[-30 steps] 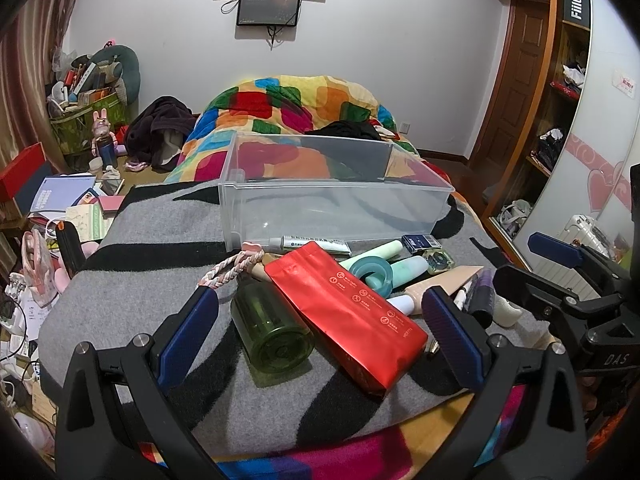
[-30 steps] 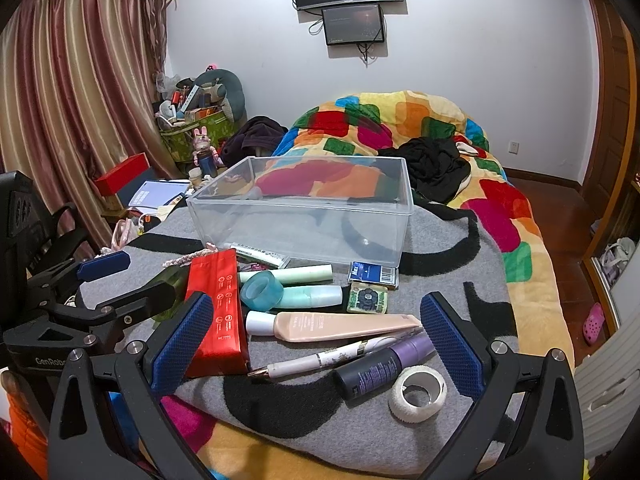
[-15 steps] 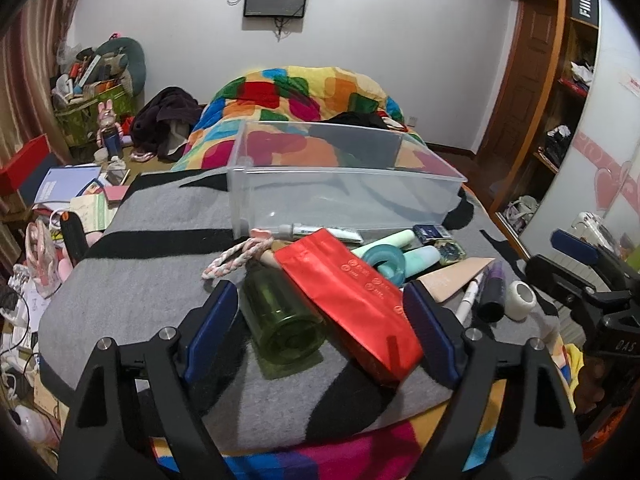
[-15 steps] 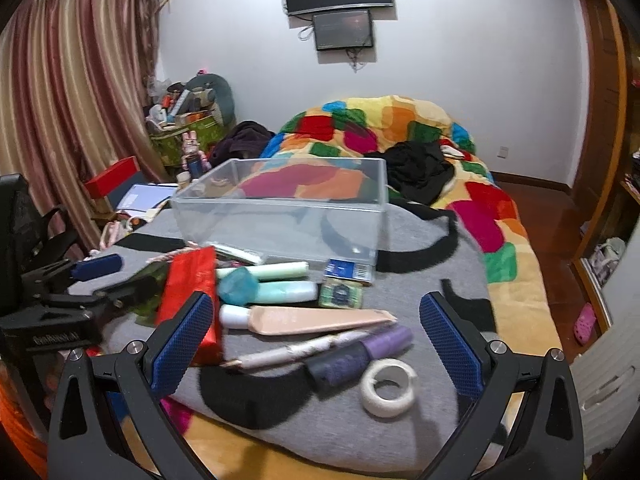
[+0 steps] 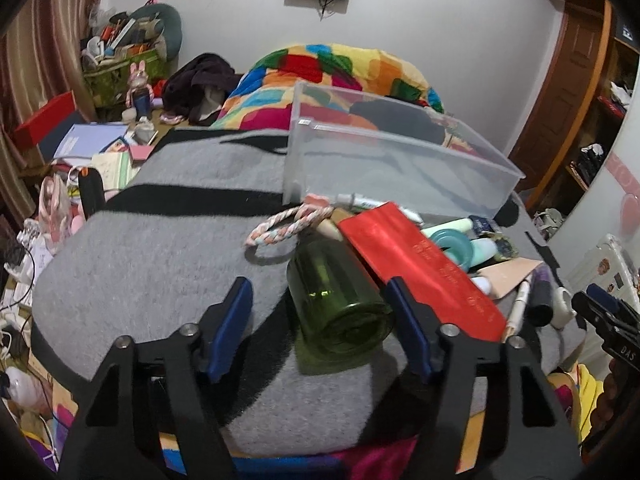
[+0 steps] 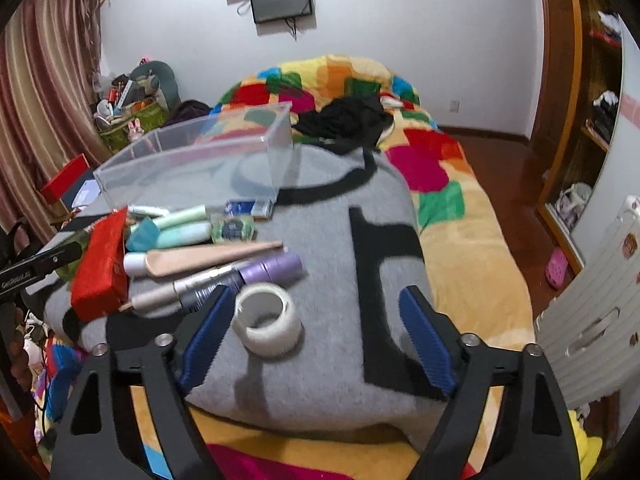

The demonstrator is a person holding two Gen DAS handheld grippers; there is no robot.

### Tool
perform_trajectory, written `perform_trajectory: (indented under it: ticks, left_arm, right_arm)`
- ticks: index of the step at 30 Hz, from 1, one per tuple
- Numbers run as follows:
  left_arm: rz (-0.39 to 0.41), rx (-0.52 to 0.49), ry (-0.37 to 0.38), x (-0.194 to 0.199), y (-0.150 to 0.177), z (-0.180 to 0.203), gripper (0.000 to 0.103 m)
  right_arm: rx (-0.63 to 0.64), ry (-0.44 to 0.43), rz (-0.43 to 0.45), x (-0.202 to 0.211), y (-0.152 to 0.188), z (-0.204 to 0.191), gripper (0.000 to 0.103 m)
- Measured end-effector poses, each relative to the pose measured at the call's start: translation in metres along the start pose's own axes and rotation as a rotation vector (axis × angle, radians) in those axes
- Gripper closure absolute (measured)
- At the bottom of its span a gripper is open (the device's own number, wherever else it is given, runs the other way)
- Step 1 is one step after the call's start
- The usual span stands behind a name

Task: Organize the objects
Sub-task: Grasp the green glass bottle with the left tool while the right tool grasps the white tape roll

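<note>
A grey blanket with black bands, soft and thick, is spread over the bed, and everything to be sorted rests on it. At its far side a clear plastic box stands empty; it is judged rigid and light.

Just in front of the box the small things are crowded together. A red foil pouch lies flat, smooth and probably slippery. Touching it, a green glass bottle lies on its side with a braided cord at its neck. It is judged heavy, hard and breakable, and likely to roll; it is best taken across the round body. The left gripper is closing around it, the right pad near the glass, the left pad well apart, so nothing is pressed yet.

At the near edge of the row a white tape roll lies flat beside a purple tube. It is judged light and stiff, and is best pinched across its outer wall. The right gripper is closing around it without contact.
</note>
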State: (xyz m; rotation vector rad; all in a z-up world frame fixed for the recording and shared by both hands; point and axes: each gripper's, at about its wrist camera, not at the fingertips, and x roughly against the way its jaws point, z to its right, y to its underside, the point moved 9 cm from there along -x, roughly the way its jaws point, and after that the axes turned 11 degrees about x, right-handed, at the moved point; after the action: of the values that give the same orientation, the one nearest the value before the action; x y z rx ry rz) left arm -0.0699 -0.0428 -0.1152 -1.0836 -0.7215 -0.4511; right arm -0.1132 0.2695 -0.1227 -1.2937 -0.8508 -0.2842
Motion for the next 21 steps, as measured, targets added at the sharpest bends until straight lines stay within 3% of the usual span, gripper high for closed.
perform_trajectory:
  ticks: [7,9,12,15,18,21]
  left_arm:
    - [-0.001,0.029,-0.031,-0.009,0.001,-0.02,0.058]
    - [0.007,0.034,-0.028,-0.009,0.0,-0.022,0.063]
    - [0.028,0.03,-0.023,-0.006,-0.001,-0.022,0.063]
    - [0.055,0.01,-0.009,0.003,-0.003,-0.019,0.063]
    - [0.074,-0.007,0.005,0.012,-0.006,-0.014,0.063]
    - [0.092,-0.02,0.035,0.024,-0.012,-0.007,0.063]
  right_arm:
    - [0.062,-0.057,-0.004,-0.006,0.0,-0.023,0.026]
    - [0.074,-0.064,-0.021,-0.011,0.002,-0.027,0.038]
    - [0.067,-0.076,-0.05,-0.018,0.008,-0.027,0.058]
    - [0.057,-0.112,-0.036,-0.016,0.007,-0.028,0.067]
    - [0.084,-0.077,-0.012,-0.009,0.002,-0.028,0.067]
    - [0.075,-0.1,0.012,-0.002,-0.007,-0.029,0.068]
